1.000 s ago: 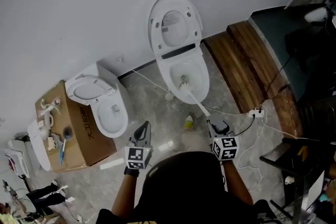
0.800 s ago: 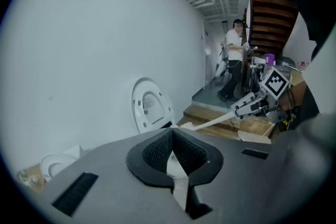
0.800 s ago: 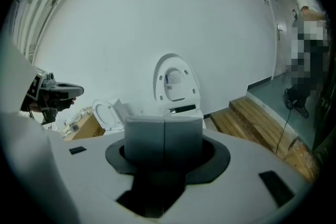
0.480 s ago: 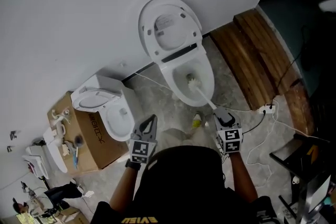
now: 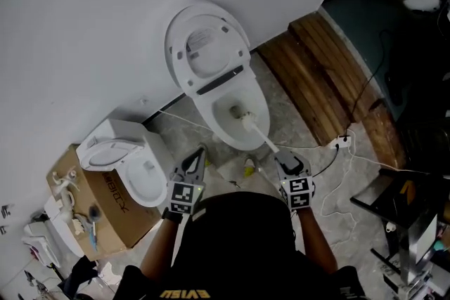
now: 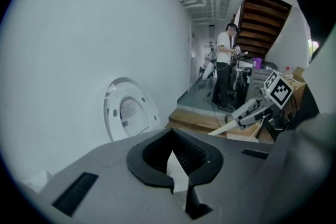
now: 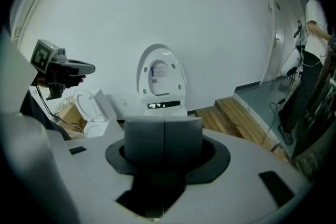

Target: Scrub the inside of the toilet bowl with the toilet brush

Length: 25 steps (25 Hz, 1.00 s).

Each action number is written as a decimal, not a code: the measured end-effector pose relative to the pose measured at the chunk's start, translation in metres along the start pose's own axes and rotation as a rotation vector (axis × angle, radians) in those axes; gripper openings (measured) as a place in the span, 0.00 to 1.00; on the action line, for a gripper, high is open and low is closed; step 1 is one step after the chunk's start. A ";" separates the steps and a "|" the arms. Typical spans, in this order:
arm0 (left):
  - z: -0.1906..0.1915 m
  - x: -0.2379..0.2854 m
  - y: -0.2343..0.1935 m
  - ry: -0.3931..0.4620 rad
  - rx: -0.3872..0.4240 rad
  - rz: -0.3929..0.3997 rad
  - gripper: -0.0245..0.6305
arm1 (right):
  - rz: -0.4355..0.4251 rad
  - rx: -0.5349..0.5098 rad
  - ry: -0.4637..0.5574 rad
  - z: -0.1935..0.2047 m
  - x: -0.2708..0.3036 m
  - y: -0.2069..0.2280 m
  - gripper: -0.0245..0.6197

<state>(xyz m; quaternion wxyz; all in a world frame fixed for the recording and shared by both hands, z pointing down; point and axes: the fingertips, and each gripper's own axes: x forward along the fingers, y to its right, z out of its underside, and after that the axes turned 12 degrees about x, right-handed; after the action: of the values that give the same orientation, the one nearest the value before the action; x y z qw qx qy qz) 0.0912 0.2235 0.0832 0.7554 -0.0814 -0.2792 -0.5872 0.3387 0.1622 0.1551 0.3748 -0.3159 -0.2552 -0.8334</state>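
The white toilet (image 5: 252, 135) stands against the wall with its lid (image 5: 204, 53) raised. The toilet brush (image 5: 259, 134) slants from the bowl down to my right gripper (image 5: 287, 164), which is shut on its white handle. The brush head (image 5: 242, 114) sits inside the bowl. My left gripper (image 5: 196, 153) hangs open and empty to the left of the toilet, above the floor. The left gripper view shows the lid (image 6: 128, 113) and the right gripper (image 6: 247, 112) with the handle (image 6: 226, 128). In the right gripper view the pads (image 7: 144, 139) hide the handle.
A smaller toilet (image 5: 130, 165) and a cardboard box (image 5: 105, 211) stand to the left. A wooden platform (image 5: 316, 81) runs along the right. A power strip with cables (image 5: 342, 142) lies on the floor, and a small bottle (image 5: 248, 166) by the toilet's base. A person (image 6: 224, 68) stands farther off.
The head view has swung, so the toilet now sits further left in the frame. The right gripper keeps its hold on the brush, whose head stays in the bowl. The left gripper stays open.
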 end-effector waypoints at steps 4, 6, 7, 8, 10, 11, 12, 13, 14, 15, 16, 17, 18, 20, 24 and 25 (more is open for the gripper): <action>0.008 0.021 -0.032 0.033 0.005 0.076 0.06 | 0.055 0.015 -0.005 -0.005 0.016 -0.035 0.32; 0.007 0.032 -0.044 0.055 0.017 0.129 0.06 | 0.085 0.008 -0.020 -0.012 0.023 -0.053 0.32; 0.008 0.036 -0.049 0.065 0.024 0.159 0.06 | 0.102 0.007 -0.028 -0.015 0.027 -0.062 0.32; 0.008 0.039 -0.054 0.076 0.032 0.194 0.06 | 0.117 0.009 -0.037 -0.018 0.031 -0.071 0.32; 0.014 0.045 -0.066 0.098 0.061 0.260 0.06 | 0.145 0.007 -0.050 -0.024 0.043 -0.088 0.32; 0.019 0.050 -0.075 0.107 0.080 0.282 0.06 | 0.157 0.000 -0.057 -0.028 0.054 -0.097 0.32; 0.026 0.053 -0.086 0.110 0.093 0.299 0.06 | 0.168 -0.010 -0.067 -0.032 0.066 -0.106 0.32; 0.035 0.055 -0.095 0.110 0.088 0.313 0.06 | 0.178 -0.019 -0.082 -0.033 0.077 -0.115 0.32; 0.042 0.056 -0.103 0.109 0.063 0.328 0.06 | 0.186 -0.022 -0.100 -0.034 0.086 -0.122 0.32; 0.046 0.059 -0.107 0.111 0.034 0.345 0.06 | 0.194 -0.025 -0.118 -0.034 0.091 -0.126 0.32; 0.046 0.064 -0.110 0.118 0.016 0.361 0.06 | 0.203 -0.035 -0.130 -0.037 0.096 -0.125 0.32; 0.044 0.073 -0.112 0.125 0.016 0.374 0.06 | 0.211 -0.052 -0.137 -0.043 0.103 -0.121 0.32; 0.043 0.081 -0.114 0.129 0.028 0.384 0.06 | 0.216 -0.074 -0.140 -0.050 0.110 -0.117 0.32; 0.050 0.096 -0.118 0.118 0.056 0.396 0.06 | 0.212 -0.106 -0.145 -0.058 0.125 -0.112 0.32; 0.087 0.128 -0.121 0.081 0.073 0.392 0.06 | 0.191 -0.136 -0.171 -0.055 0.161 -0.101 0.32; 0.093 0.139 -0.119 0.076 0.071 0.389 0.06 | 0.189 -0.148 -0.182 -0.053 0.170 -0.092 0.32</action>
<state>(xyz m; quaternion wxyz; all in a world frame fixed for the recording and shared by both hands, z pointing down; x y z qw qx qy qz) -0.0283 0.1133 0.2085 0.8669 -0.0847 -0.2501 -0.4228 0.1601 0.1028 0.2241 0.4028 -0.4395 -0.1949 -0.7789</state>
